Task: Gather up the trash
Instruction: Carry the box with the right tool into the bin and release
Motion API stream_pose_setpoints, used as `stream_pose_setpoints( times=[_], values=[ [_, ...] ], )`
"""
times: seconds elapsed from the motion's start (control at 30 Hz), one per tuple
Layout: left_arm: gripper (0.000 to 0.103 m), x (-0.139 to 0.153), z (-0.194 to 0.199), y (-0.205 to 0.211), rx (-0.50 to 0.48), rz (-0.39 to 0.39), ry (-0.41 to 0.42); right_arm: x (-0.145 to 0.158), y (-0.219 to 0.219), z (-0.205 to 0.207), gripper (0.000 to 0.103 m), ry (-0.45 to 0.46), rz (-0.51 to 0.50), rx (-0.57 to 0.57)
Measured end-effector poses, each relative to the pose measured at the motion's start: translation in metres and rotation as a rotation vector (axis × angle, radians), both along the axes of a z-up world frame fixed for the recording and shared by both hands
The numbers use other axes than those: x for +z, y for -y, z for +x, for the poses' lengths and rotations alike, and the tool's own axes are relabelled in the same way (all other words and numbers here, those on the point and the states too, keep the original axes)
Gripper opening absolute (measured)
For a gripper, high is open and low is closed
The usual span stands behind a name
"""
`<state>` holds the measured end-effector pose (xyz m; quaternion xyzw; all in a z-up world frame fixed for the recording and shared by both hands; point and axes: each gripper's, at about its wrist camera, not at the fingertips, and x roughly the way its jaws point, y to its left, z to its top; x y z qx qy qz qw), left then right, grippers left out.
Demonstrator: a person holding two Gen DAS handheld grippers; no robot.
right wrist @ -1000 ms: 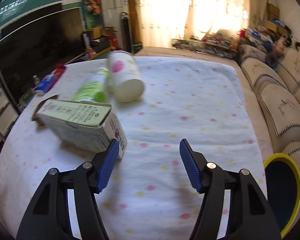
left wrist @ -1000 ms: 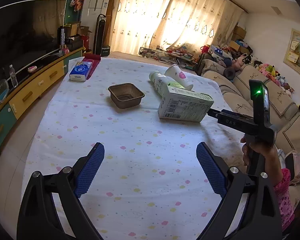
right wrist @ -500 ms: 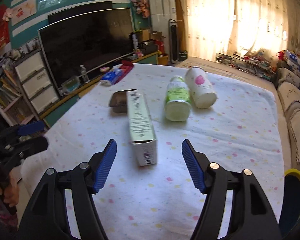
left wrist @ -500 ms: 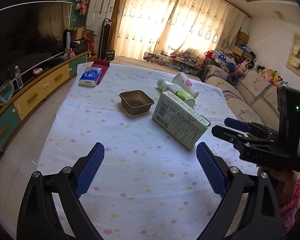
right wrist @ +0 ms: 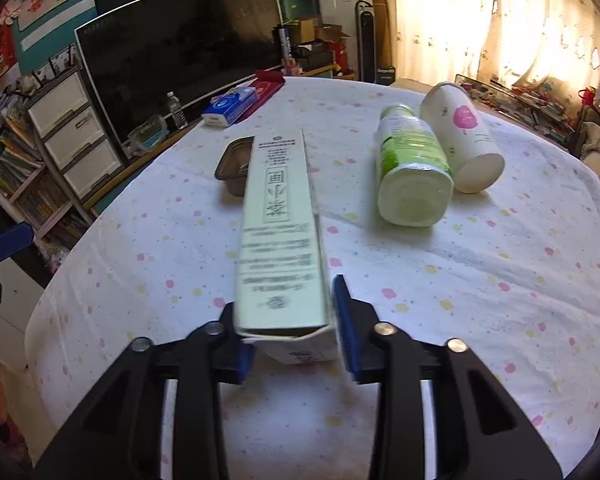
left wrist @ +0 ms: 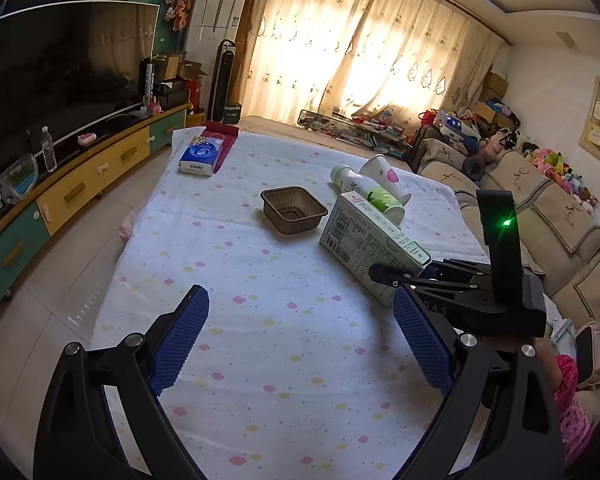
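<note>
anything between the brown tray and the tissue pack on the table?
Nothing. In the left wrist view, only bare spotted tablecloth runs from the brown tray to the tissue pack.

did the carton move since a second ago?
Yes. The carton swung round, its near end now away from the brown tray, between the closing right tool.

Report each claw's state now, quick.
Left claw: open, empty.
Right claw: just closed on the carton.
</note>
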<state>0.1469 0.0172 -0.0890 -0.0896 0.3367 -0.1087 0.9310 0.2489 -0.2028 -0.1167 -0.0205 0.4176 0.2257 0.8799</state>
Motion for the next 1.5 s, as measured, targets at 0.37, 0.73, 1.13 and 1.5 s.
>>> stream_pose_setpoints(
  times=[0.37,0.73,1.13,1.5],
  values=[
    [0.092,-0.002,-0.002,0.016,-0.032,0.014,-0.014,0.033,0.059,-0.075,0.028,0.120,0.118,-0.076],
    [0.092,-0.001,0.003,0.049,-0.078,0.048,-0.023,0.017,0.260,-0.132,0.029,0.128,0.076,-0.639],
    [0.092,-0.008,0.016,0.074,-0.118,0.082,-0.046,-0.060,0.366,-0.111,0.030,-0.076,-0.035,-0.915],
    [0.092,-0.013,0.050,0.072,-0.131,0.122,-0.056,-0.045,0.352,-0.116,0.050,0.015,-0.085,-0.953]
  ],
)
